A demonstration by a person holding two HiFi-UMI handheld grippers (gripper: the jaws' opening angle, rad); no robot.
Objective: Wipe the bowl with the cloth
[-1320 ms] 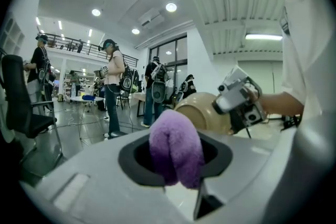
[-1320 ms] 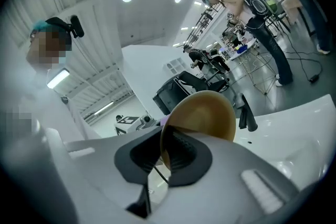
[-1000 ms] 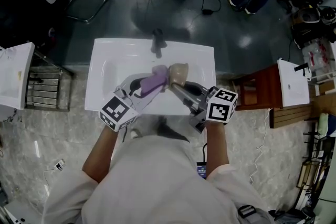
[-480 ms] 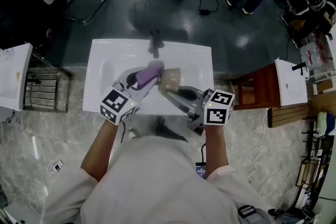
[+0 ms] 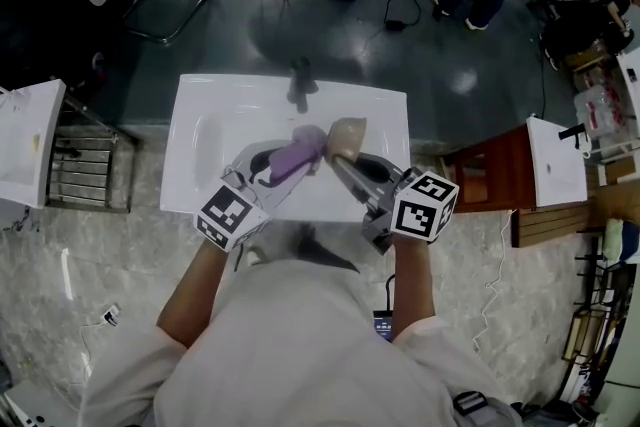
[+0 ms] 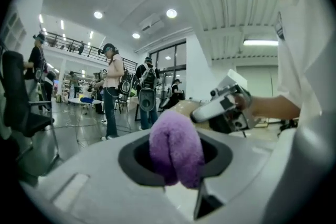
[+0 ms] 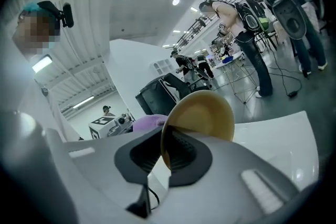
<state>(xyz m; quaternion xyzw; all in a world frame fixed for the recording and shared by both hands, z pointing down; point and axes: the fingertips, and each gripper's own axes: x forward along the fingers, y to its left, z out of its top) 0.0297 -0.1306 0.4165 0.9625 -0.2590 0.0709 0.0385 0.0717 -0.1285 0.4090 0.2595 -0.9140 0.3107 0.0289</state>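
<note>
While the cloth [image 5: 296, 156] touches it, the bowl [image 5: 347, 135] has shifted rightward.

The cloth [image 5: 298, 154] is just left of the bowl [image 5: 346, 136], touching it; both are over the sink [image 5: 200, 130]. The tap [image 5: 300, 83] stands behind them at the sink's far rim.

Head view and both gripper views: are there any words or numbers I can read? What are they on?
No words or numbers can be read in any view.
Left marker cube: black-and-white square pattern only, no letters.
Right marker cube: same kind of pattern, no letters.
Purple cloth, tan bowl, white sink: no print shows.
</note>
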